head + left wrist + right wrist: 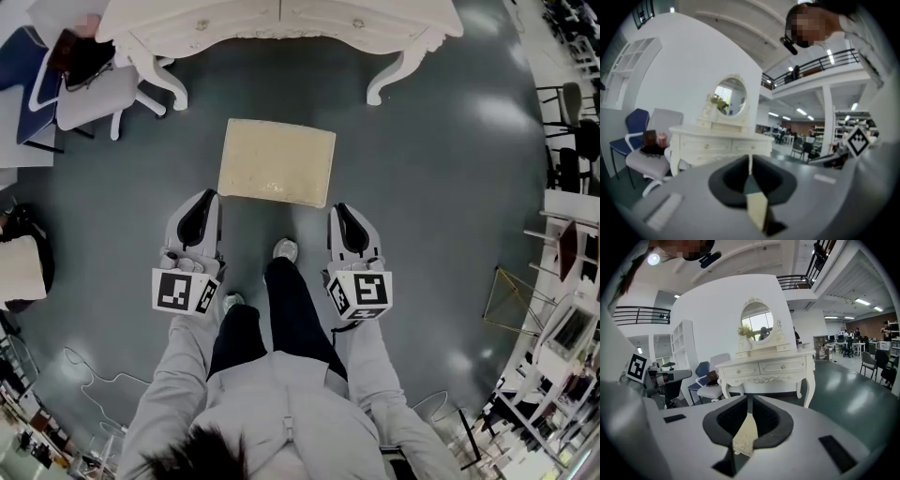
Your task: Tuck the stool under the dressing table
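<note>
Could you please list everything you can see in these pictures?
dressing table: one, white, top of the head view
mirror: one, oval, white frame, on the dressing table
stool: one, cream seat, on the floor before the table, not under it
chairs: two, one grey, one blue, left of the table
floor: dark grey-green
person: grey jacket, dark trousers, behind the stool
left gripper: white, jaws together, empty, by the stool's near left corner
right gripper: white, jaws together, empty, by its near right corner
</note>
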A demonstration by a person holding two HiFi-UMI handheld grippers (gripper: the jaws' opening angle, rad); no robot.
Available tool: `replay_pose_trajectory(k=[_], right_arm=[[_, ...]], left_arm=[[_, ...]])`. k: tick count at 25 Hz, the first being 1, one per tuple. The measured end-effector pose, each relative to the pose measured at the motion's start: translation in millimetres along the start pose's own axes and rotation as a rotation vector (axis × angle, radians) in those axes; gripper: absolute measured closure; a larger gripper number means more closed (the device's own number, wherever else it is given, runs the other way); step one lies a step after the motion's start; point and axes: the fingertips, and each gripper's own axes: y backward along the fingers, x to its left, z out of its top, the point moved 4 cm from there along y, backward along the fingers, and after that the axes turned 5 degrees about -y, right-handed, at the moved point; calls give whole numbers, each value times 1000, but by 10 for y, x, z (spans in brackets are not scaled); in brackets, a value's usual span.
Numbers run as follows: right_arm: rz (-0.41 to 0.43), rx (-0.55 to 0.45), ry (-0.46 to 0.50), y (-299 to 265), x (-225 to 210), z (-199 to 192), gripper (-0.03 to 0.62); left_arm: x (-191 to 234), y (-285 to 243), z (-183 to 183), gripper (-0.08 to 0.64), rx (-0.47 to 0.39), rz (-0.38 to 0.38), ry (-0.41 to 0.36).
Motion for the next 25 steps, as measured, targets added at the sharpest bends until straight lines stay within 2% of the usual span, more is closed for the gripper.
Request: replay_pose_trajectory(k=[10,15,19,25], right_arm=[[-31,81,-13,-186,-125,-700,494],[-31,129,-20,-307,-176,-1100,421],[-28,164,-22,-380,-203,-1367,385],[-49,202,-63,-525,-339,-1729,368]], left_arm=[[9,-138,-821,479,102,-53,11],[54,-175,-1211,433,140,-72,5],[114,-177,-1498,408,184,-75,-14],[206,-232,-1927,351,237,-75,-19]])
